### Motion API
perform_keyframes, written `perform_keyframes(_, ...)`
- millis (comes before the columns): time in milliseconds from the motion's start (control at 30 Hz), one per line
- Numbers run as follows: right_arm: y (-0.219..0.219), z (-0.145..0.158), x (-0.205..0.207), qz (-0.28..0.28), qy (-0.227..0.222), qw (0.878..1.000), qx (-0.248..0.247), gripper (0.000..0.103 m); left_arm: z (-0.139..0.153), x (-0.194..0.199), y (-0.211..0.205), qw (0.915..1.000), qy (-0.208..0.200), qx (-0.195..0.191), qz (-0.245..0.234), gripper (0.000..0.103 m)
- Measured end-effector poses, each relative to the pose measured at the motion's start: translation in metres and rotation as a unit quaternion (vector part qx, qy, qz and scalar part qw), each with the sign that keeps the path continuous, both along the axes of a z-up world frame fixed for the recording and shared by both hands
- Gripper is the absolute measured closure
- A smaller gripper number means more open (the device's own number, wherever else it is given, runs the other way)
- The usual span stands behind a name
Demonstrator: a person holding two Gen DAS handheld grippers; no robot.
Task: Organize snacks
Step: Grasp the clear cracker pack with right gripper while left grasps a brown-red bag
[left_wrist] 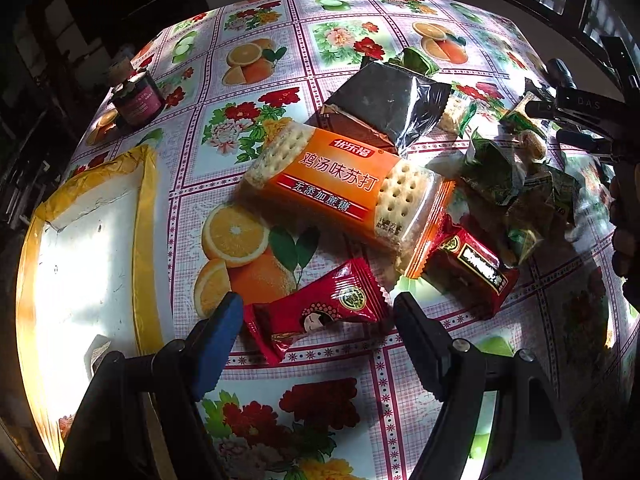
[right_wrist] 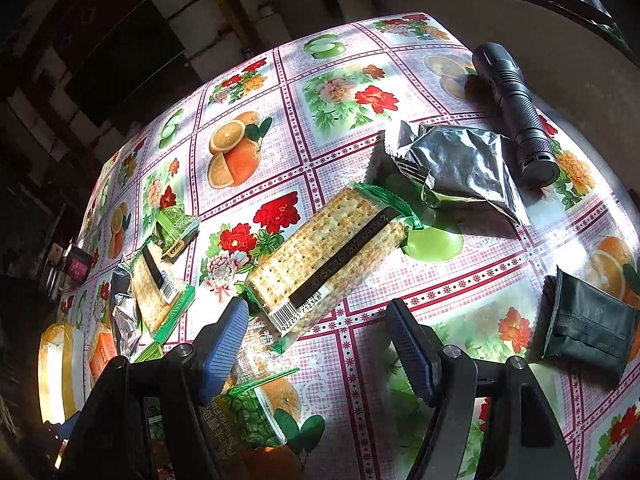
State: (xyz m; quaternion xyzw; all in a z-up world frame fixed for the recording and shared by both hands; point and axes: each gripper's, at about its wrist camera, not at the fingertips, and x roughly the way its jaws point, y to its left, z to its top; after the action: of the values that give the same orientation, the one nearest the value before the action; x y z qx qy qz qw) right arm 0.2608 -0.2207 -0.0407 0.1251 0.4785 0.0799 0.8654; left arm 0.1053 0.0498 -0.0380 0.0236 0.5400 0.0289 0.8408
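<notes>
In the left wrist view my left gripper (left_wrist: 318, 308) is open, its fingers on either side of a small red snack packet (left_wrist: 316, 314) lying on the flowered tablecloth. Behind it lie an orange cracker pack (left_wrist: 344, 188), a second red packet (left_wrist: 470, 264), a dark foil pack (left_wrist: 386, 100) and several green wrapped snacks (left_wrist: 508, 176). My right gripper (left_wrist: 576, 116) shows at the right edge there. In the right wrist view my right gripper (right_wrist: 316, 320) is open just in front of a green-edged cracker pack (right_wrist: 328, 256).
A white box with yellow tape (left_wrist: 84, 248) sits at the left and a dark jar (left_wrist: 138, 100) behind it. In the right wrist view lie a black flashlight (right_wrist: 516, 108), a silver foil bag (right_wrist: 456, 168), a dark green pouch (right_wrist: 588, 324) and a pineapple-print pack (right_wrist: 248, 412).
</notes>
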Motion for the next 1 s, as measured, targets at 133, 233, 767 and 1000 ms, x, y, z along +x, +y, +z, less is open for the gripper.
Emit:
perform_keyframes(133, 0.013, -0.001, 0.019, -0.008, -0.007, 0.999, -0.041, 0.027, -0.002, 0.005, 0.006, 0.9997, 0.008, -0.024, 0.002, 0.027)
perform_keyframes(233, 0.026, -0.003, 0.025, 0.007, -0.017, 0.996, -0.088, 0.026, -0.002, 0.006, 0.009, 0.9992, 0.012, -0.037, 0.005, 0.027)
perform_keyframes(767, -0.001, 0.011, -0.021, 0.052, -0.062, 0.996, -0.039, 0.054, 0.008, -0.005, 0.012, 0.9974, -0.001, -0.061, 0.038, 0.076)
perform_keyframes(1000, -0.021, 0.035, -0.066, 0.055, -0.086, 0.994, 0.024, 0.054, 0.027, -0.026, 0.006, 0.9948, -0.028, -0.079, 0.058, 0.076)
